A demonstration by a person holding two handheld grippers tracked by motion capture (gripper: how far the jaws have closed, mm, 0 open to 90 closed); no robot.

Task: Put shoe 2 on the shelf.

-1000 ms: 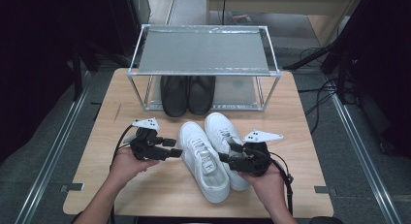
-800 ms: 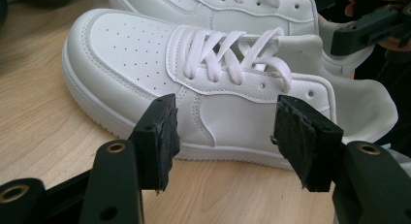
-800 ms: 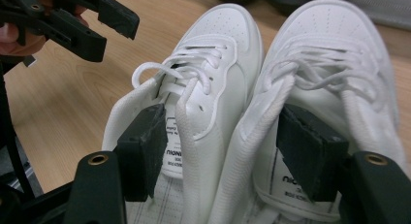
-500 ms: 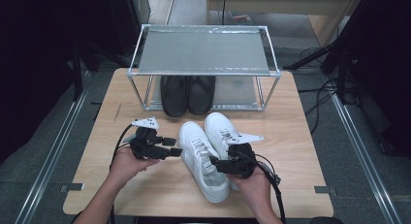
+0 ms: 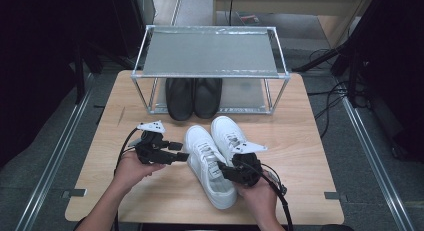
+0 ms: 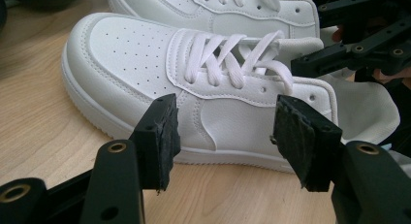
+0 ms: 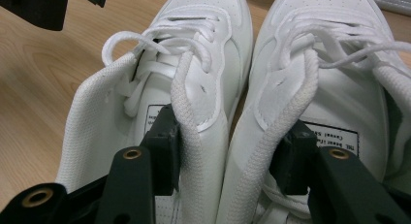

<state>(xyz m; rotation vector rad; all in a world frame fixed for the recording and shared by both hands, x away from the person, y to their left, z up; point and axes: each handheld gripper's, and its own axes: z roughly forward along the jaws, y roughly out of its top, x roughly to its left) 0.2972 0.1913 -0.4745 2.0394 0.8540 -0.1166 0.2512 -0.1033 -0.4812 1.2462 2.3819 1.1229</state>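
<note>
1. A pair of white sneakers (image 5: 216, 158) lies side by side on the wooden table (image 5: 305, 141), toes pointing away from the person, just in front of a metal shoe rack (image 5: 212, 53).
2. In the high view, the left sneaker (image 5: 207, 166) sits slightly nearer the person than the right sneaker (image 5: 229, 136); their inner sides touch or nearly touch.
3. The right gripper (image 5: 227, 172) comes in at the heels. In the right gripper view, one jaw sits inside the collar of the left sneaker (image 7: 189, 88) and the other inside the collar of the right sneaker (image 7: 329, 78), so the two adjoining inner walls stand between the pads.
4. Its jaws have just been closing, with those two walls between them. The pads lie against the inner linings, but I cannot tell whether they press firmly.
5. The left gripper (image 5: 181, 152) hovers beside the outer flank of the left sneaker (image 6: 203, 88), around the mid-foot.
6. Its jaws stand wide, with nothing between them; the pads are short of the shoe's side.
7. A pair of black shoes (image 5: 194, 97) stands on the rack's lower shelf, just beyond the sneaker toes.
8. The person's forearms enter from the near table edge.
</note>
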